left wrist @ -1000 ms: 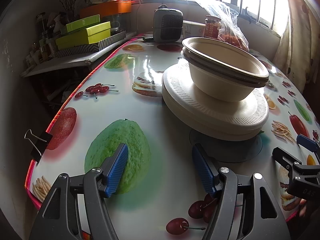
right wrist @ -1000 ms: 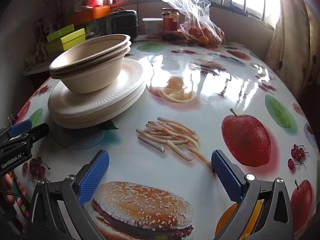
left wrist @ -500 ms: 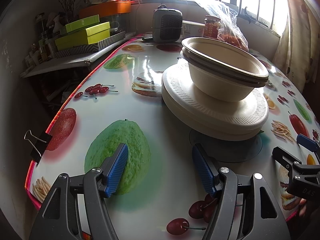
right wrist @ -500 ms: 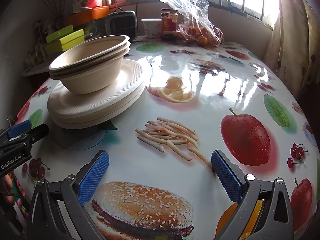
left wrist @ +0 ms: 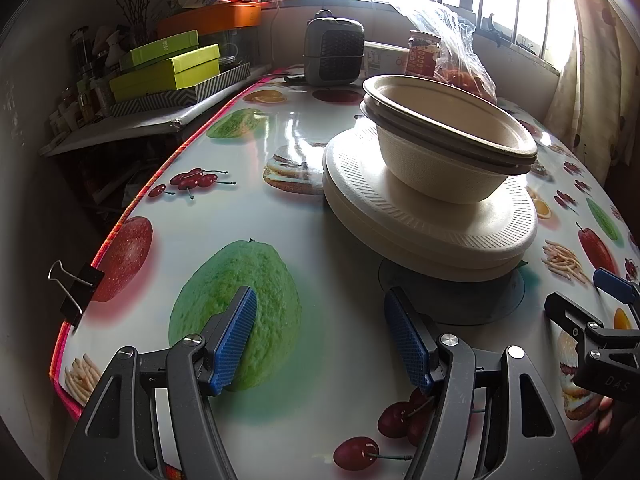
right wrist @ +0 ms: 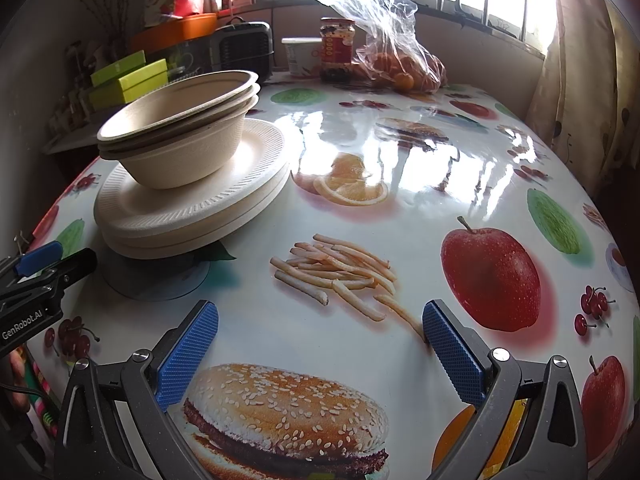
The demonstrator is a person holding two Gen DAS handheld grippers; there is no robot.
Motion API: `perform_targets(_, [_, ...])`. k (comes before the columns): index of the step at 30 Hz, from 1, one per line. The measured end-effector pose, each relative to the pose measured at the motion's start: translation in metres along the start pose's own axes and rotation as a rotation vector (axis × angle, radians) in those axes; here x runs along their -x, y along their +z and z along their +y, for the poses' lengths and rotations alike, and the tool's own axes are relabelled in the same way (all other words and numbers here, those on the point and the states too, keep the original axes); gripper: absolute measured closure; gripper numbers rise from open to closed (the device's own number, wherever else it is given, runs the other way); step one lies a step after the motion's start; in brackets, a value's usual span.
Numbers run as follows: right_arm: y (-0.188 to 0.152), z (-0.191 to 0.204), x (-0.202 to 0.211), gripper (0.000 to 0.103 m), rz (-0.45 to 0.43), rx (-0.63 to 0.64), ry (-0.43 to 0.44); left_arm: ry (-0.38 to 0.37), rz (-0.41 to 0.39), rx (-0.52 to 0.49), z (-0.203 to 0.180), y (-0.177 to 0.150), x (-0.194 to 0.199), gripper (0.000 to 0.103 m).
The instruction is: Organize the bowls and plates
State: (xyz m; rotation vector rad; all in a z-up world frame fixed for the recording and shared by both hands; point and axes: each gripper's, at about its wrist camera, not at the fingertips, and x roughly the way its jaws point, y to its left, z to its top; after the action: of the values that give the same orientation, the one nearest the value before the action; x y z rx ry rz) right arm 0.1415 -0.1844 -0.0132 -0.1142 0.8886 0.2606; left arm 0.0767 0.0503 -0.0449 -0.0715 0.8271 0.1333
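Both claws, left claw [left wrist: 320,336] & right claw [right wrist: 320,352], wide, empty, low over desk [right wrist: 400,208]; bowls [right wrist: 180,136] nested on plates [right wrist: 192,208] at 10 o'clock, compact stack.

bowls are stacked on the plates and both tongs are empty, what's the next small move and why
Probably ease the left tongs forward toward the bowls. Both tongs stand open and empty over the table, and the nested bowls sit on the plates, just ahead of the left pair; the right tongs face bare tablecloth.
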Motion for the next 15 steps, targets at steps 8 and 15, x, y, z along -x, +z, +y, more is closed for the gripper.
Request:
perform_targets(8, [0.0002,-0.0003,0.0,0.001,0.0,0.0,0.0,0.0,0.0,0.0,0.0,-0.0002,0.0,0.036])
perform_targets(15, [-0.0002,0.0001,0.0,0.001,-0.001,0.0,0.0,-0.001,0.001,-0.002,-0.0021,0.0007,-0.0002,0.036])
